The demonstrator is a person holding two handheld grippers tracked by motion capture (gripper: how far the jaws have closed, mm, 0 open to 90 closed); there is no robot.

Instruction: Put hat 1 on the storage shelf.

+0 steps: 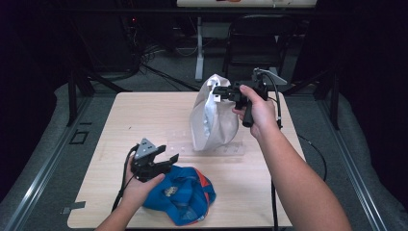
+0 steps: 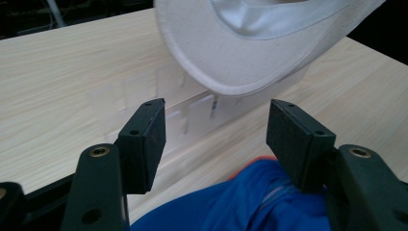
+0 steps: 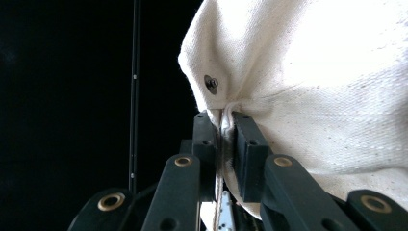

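Note:
A white cap (image 1: 210,115) hangs above the middle of the table, brim down, held up by my right gripper (image 1: 220,91), which is shut on its upper edge. In the right gripper view the jaws pinch a fold of the cap's white cloth (image 3: 308,96) just below a small metal eyelet (image 3: 210,83). A blue cap with orange trim (image 1: 185,194) lies on the table near the front edge. My left gripper (image 1: 166,160) hovers open at the blue cap's left rim, nothing between its fingers. In the left gripper view the blue cap (image 2: 231,202) lies below the jaws and the white cap (image 2: 250,43) hangs ahead.
A clear plastic rack (image 1: 211,147) lies flat on the wooden table (image 1: 144,115) under the white cap. A black chair (image 1: 260,38) and a white table leg (image 1: 199,48) stand beyond the far edge, with cables on the floor.

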